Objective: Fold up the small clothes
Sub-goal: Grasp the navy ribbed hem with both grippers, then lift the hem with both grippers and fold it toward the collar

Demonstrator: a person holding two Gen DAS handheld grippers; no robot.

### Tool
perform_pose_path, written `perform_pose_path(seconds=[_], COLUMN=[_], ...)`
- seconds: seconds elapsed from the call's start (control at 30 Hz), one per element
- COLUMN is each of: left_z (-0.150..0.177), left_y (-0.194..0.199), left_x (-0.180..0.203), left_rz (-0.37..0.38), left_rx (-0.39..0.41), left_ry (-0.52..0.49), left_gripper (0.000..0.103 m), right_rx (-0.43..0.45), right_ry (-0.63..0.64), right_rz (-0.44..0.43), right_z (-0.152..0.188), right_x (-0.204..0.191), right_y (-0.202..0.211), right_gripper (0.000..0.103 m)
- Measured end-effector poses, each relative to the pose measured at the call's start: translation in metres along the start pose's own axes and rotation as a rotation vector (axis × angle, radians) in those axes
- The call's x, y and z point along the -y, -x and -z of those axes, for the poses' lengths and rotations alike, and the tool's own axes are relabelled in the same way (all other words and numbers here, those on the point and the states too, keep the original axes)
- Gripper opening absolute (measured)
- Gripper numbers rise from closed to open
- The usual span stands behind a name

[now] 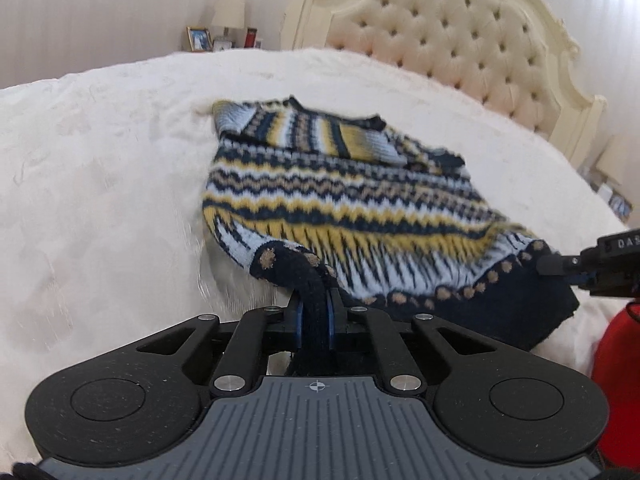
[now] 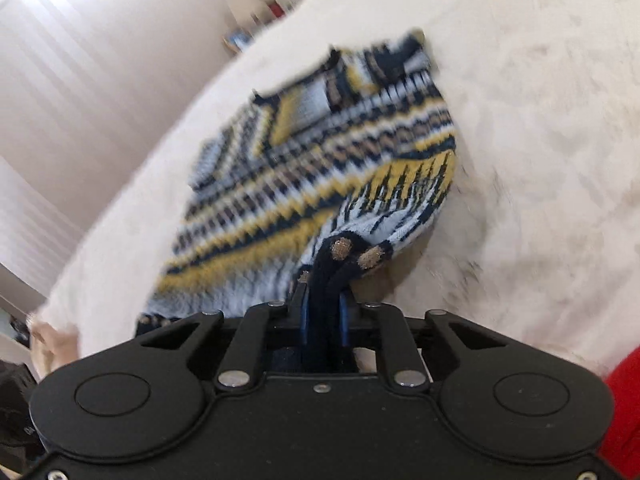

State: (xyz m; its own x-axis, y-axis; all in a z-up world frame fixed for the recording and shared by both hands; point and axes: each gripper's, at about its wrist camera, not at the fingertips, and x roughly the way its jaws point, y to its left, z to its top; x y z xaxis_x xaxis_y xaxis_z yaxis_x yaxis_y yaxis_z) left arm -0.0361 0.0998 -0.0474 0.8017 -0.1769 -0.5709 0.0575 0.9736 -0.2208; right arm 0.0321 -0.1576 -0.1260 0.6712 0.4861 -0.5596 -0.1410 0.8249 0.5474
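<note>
Left gripper (image 1: 315,312) | right gripper (image 2: 323,312) | clamping knit sweater (image 1: 340,184) hem | fuzzy bedspread (image 1: 100,152)

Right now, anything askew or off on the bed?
Nothing stands out. The patterned knit sweater lies on the white bedspread, its dark hem pinched by the left gripper and right gripper. Both views are motion-blurred.

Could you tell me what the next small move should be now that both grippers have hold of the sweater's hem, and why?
Probably lift both hem corners together and carry them toward the neckline. The left gripper and right gripper are each shut on the navy hem band of the patterned sweater, whose sleeves already lie folded across its upper part on the white bedspread, so a bottom-to-top fold looks next.
</note>
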Motion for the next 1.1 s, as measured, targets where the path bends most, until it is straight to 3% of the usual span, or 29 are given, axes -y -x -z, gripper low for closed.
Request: perform_pose_path(seconds=[0.17,0.33,0.5,0.57,0.6,0.67,0.77,0.8,0.83,0.9,1.03,1.1], left_z=[-0.017,-0.021,-0.012,-0.007,-0.006,-0.003,-0.001,-0.001,0.000,0.001,0.003,0.003], left_y=[0.006,0.007,0.002,0.000,0.000,-0.001,-0.003,-0.003,-0.003,-0.005,-0.007,-0.007], left_x=[-0.002,-0.009,-0.016,-0.018,-0.020,-0.022,-0.023,-0.023,-0.023,-0.024,-0.026,-0.026], left_rz=[0.001,-0.011,-0.034,-0.036,-0.034,-0.033,-0.036,-0.037,-0.037,-0.036,-0.033,-0.031], left_rx=[0.045,0.057,0.029,0.014,0.008,-0.004,-0.012,-0.014,-0.017,-0.024,-0.026,-0.026], left_ry=[0.014,0.039,0.050,0.060,0.068,0.073,0.066,0.063,0.061,0.063,0.075,0.081], left_gripper=[0.010,0.010,0.010,0.010,0.010,0.010,0.010,0.010,0.010,0.010,0.010,0.010], right_rx=[0.021,0.014,0.001,-0.003,-0.006,-0.025,-0.057,-0.073,-0.105,-0.172,-0.296,-0.310], right_ry=[-0.018,-0.164,-0.216,-0.201,-0.183,-0.149,-0.112,-0.098,-0.081,-0.049,-0.047,-0.058], right_rz=[-0.040,-0.098,-0.067,-0.046,-0.039,-0.021,0.085,0.135,0.187,0.252,0.260,0.243], right_z=[-0.007,-0.009,-0.009,-0.009,-0.009,-0.008,-0.009,-0.010,-0.011,-0.011,-0.006,-0.003], right_x=[0.002,0.023,0.034,0.034,0.032,0.028,0.023,0.023,0.022,0.020,0.025,0.027], right_y=[0.000,0.006,0.015,0.016,0.015,0.011,0.006,0.004,0.001,-0.008,-0.027,-0.030], right_gripper=[0.023,0.025,0.026,0.023,0.013,0.011,0.020,0.032,0.058,0.079,0.078,0.079])
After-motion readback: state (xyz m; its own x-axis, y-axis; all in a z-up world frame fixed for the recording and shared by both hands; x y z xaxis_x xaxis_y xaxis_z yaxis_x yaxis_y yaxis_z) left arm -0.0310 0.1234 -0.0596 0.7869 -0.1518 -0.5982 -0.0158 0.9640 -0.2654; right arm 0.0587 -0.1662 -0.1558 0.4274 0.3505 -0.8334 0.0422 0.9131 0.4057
